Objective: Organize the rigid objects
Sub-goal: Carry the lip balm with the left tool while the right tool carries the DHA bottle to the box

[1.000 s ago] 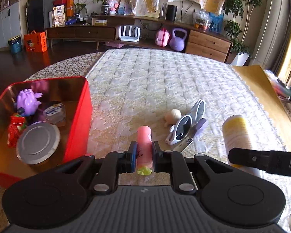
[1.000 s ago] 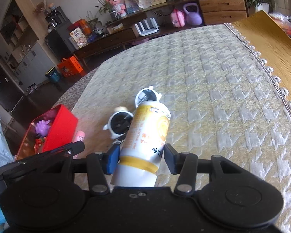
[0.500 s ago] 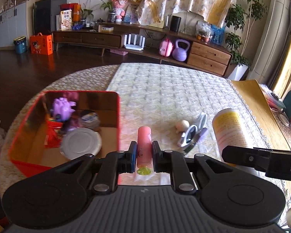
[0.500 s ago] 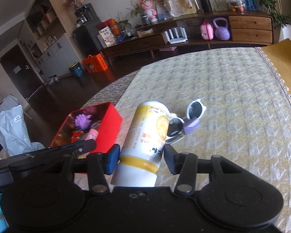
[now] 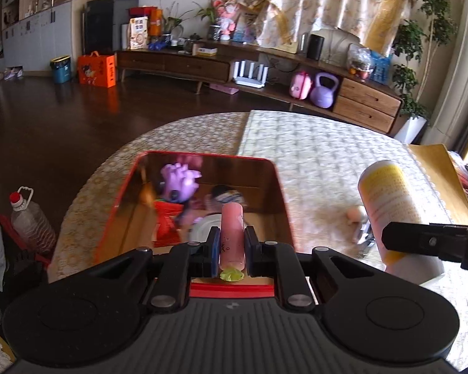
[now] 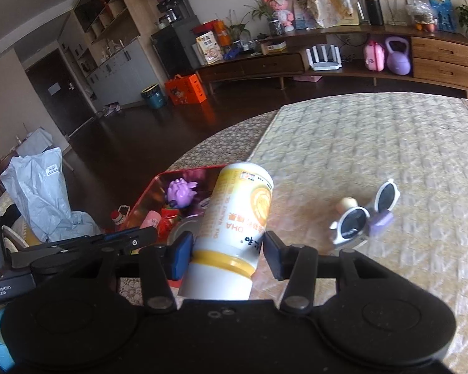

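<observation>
Rigid odds and ends are being gathered into the shiny red metal tin (image 5: pixel 277 187) at the near left of the quilted cream tablecloth (image 5: pixel 327 155), and two of them are in transit. The left gripper (image 5: pixel 231 246) is clamped on a slim pink cylindrical tube with a small green tip (image 5: pixel 231 233), held above the tin's near edge with its far end pointing over the inside. The right gripper (image 6: pixel 226 249) is closed around a white and yellow cylindrical can with printed lettering (image 6: pixel 237 215), carried in the air just right of the tin; its far end looks to overlap the tin's right wall in the right wrist view.

Inside the tin lie a purple spiky toy (image 5: pixel 179 180), a flat round silver lid (image 5: pixel 202 229), something red (image 5: pixel 167 221) and a small patterned pot, though blur makes these hard to read. Left on the cloth, well apart from the tin, are white-framed dark sunglasses (image 6: pixel 363 215), a small lilac piece (image 6: pixel 380 219) touching them and a small beige round object (image 6: pixel 344 204) just beside.

The step in hand, as I judge it, is delivery: the tube goes first. The next move calls for lowering it into a free spot near the tin's front, clear of the silver lid, before the fingers part, so it does not bounce or roll out. The can then needs more room; it probably has to be laid down or stood beside the lid, and the two grippers should not crowd each other over the opening.
</observation>
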